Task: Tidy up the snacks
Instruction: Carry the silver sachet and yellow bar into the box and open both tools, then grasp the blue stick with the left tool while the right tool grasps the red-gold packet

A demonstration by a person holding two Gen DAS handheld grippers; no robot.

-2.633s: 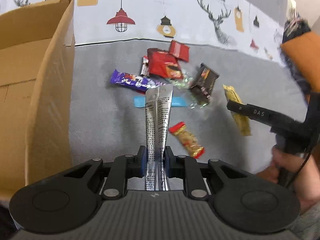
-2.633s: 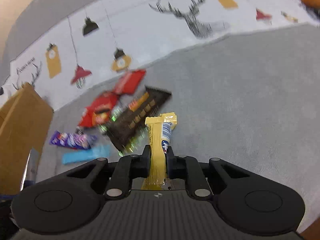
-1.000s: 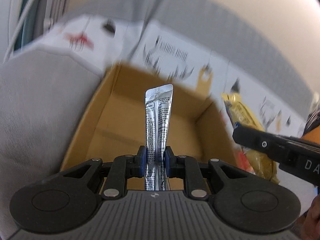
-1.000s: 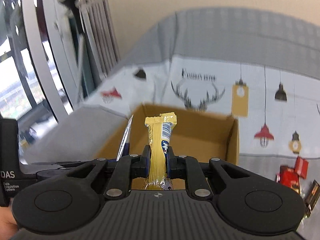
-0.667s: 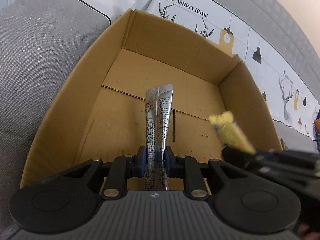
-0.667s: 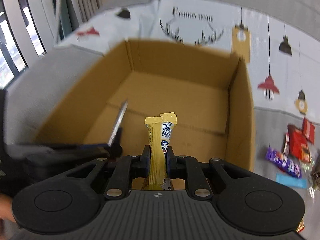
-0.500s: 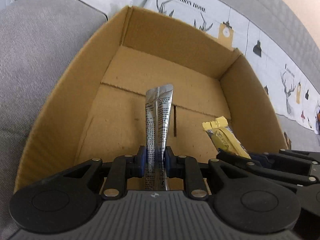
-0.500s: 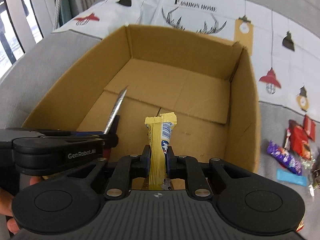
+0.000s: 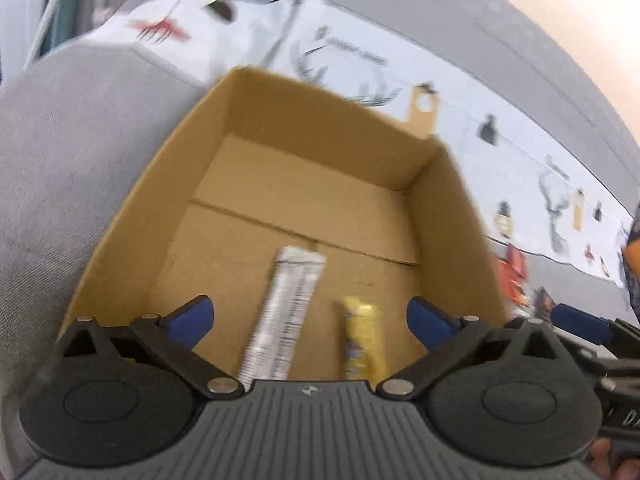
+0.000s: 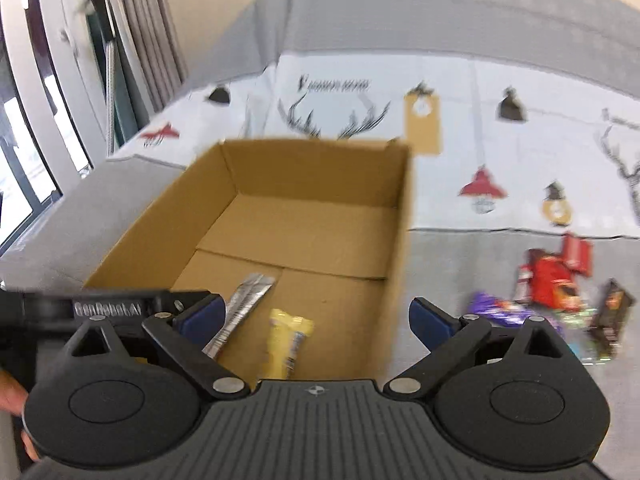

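You have 1 cardboard box (image 10: 400, 216), open at the top. Inside it lie 2 snacks: 1 silver packet (image 10: 240, 308) and 1 yellow bar (image 10: 286, 342), the bar at about 4 o'clock from the packet. Outside the box, at 3 o'clock from it on the grey sofa seat (image 10: 460, 264), sits 1 loose pile of wrappers (image 10: 560, 296); blur hides the exact count, but you can pick out at least 2 red, 1 purple and 1 dark brown.
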